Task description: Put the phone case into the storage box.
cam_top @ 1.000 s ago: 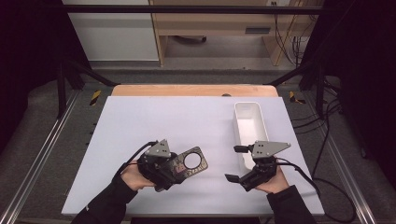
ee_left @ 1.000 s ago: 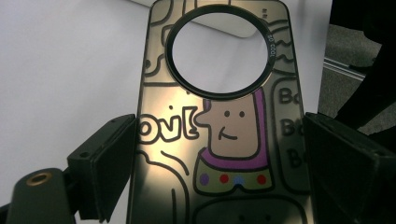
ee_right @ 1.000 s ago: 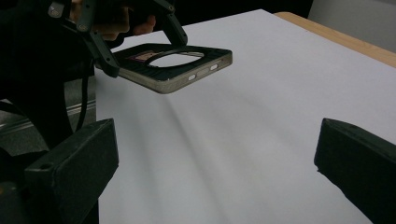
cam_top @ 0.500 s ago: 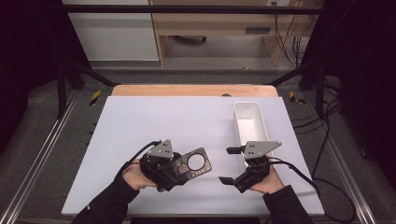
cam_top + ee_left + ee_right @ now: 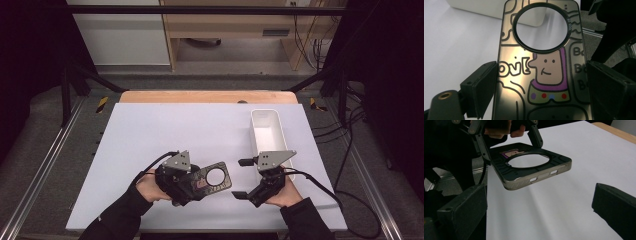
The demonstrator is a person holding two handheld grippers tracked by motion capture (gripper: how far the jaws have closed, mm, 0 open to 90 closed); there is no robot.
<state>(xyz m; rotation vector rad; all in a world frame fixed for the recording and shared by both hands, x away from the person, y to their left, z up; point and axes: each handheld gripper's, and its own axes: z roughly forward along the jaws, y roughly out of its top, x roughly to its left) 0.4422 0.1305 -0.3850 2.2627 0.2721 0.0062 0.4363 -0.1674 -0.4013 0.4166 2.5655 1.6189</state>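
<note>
A dark phone case (image 5: 226, 182) with a round cut-out and a cartoon print is held a little above the white table, near its front edge. My left gripper (image 5: 196, 181) is shut on the case's long sides. In the left gripper view the case (image 5: 541, 75) runs up between the two black pads (image 5: 485, 87). My right gripper (image 5: 238, 178) stands open just right of the case's free end, without touching it. In the right gripper view the case (image 5: 536, 170) hangs ahead of the wide-open jaws, with the left gripper (image 5: 510, 142) and a hand behind it.
A long white tray (image 5: 253, 131) stands on the right side of the table, just beyond my right gripper, and looks empty. Its wall (image 5: 486, 7) is behind the case in the left gripper view. Cables trail from both grippers toward the table's front edge.
My right gripper has moved left, toward the free end of the case, jaws still open. The left gripper and the case have stayed nearly still.
</note>
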